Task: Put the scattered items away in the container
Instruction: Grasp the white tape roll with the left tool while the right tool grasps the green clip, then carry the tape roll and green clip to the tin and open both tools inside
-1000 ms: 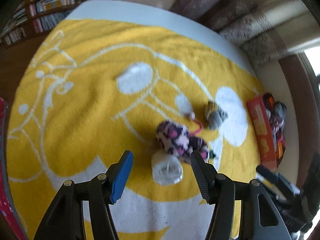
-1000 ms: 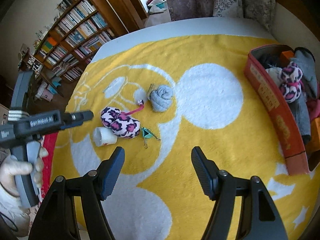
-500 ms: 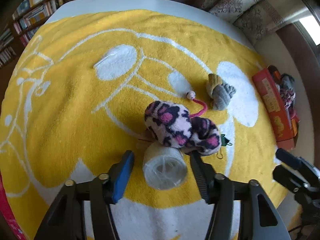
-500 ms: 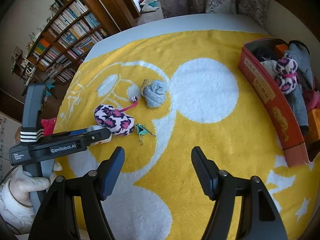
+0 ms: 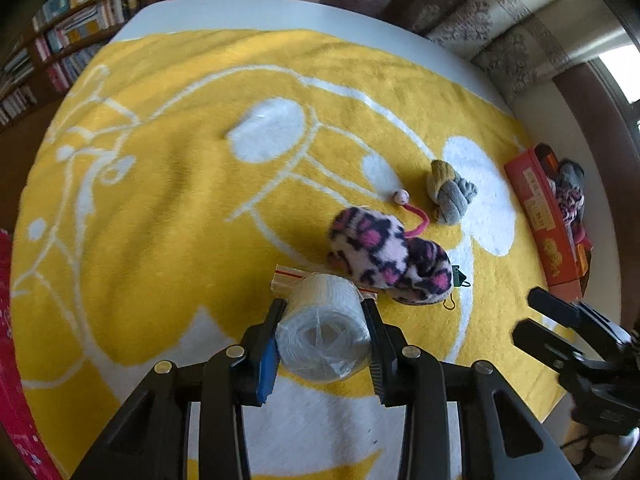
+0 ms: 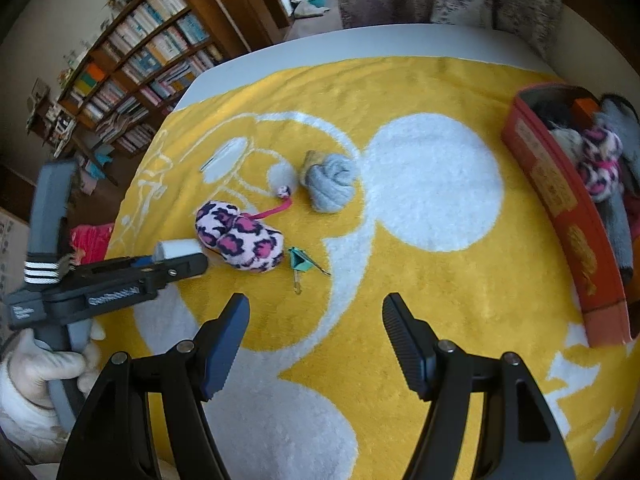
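My left gripper point(image 5: 325, 312) is shut on a white roll in a clear plastic bag point(image 5: 323, 328), on the yellow blanket. The roll also shows in the right wrist view point(image 6: 176, 249), between the left gripper's fingers point(image 6: 188, 266). A pink leopard-print sock bundle point(image 5: 386, 256) lies just beyond it. A grey rolled sock point(image 5: 450, 194), a pink cord with a small ball point(image 5: 401, 197) and a green binder clip point(image 6: 301, 262) lie nearby. The red container point(image 6: 560, 216) stands at the right with socks inside. My right gripper point(image 6: 316, 332) is open and empty over the blanket.
The yellow and white blanket point(image 5: 160, 184) covers a bed. Bookshelves point(image 6: 132, 72) stand at the far left, curtains point(image 5: 500, 32) at the back. A red object point(image 5: 12, 360) lies at the left edge.
My left gripper moved forward around the white roll and closed on it. My right gripper stayed open and shifted slightly.
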Available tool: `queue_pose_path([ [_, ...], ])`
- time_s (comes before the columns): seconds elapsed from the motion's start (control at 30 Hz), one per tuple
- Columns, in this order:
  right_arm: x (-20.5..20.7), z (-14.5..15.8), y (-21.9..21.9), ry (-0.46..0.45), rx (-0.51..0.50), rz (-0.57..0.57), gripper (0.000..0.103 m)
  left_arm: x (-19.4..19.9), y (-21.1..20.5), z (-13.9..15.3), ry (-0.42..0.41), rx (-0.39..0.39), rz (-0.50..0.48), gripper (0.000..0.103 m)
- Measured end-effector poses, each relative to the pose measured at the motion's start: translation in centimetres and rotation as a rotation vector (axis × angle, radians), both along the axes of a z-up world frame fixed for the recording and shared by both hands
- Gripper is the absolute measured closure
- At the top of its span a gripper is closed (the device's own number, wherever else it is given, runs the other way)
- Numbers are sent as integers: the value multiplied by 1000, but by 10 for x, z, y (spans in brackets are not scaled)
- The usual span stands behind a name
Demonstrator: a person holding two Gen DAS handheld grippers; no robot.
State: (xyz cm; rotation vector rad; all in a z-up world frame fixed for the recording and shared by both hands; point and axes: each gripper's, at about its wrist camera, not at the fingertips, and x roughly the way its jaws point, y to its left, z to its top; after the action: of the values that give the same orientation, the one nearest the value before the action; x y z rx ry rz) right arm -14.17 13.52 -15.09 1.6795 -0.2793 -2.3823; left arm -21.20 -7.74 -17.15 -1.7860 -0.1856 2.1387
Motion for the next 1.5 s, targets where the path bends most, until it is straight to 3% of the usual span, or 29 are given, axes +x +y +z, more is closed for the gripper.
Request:
queue_pose_path([
  [0.23,-21,-22,-22,9,82,81,31,11,-18,11,-6,13,40,64],
  [0.33,-30,-41,-23,-24,103,86,46,18,-21,11,-14,13,43,64],
  [0.5,-38,-53,-23,-32,122,110,58,23,-19,10,-24,18,40,64],
  [0.57,-39,-54,-22,-35,121,118,73,24,-17,9,-27,19,39,64],
  [1.0,-11,-30,23,-28,24,9,73,18,21,26,4,26,-21,64],
  [1.3,11,8,81,54,-5,-127,73,14,80,46,34,46,-105,64],
  [1.5,33,33,145,104,-2,-244,73,12,135,54,35,70,-172,64],
])
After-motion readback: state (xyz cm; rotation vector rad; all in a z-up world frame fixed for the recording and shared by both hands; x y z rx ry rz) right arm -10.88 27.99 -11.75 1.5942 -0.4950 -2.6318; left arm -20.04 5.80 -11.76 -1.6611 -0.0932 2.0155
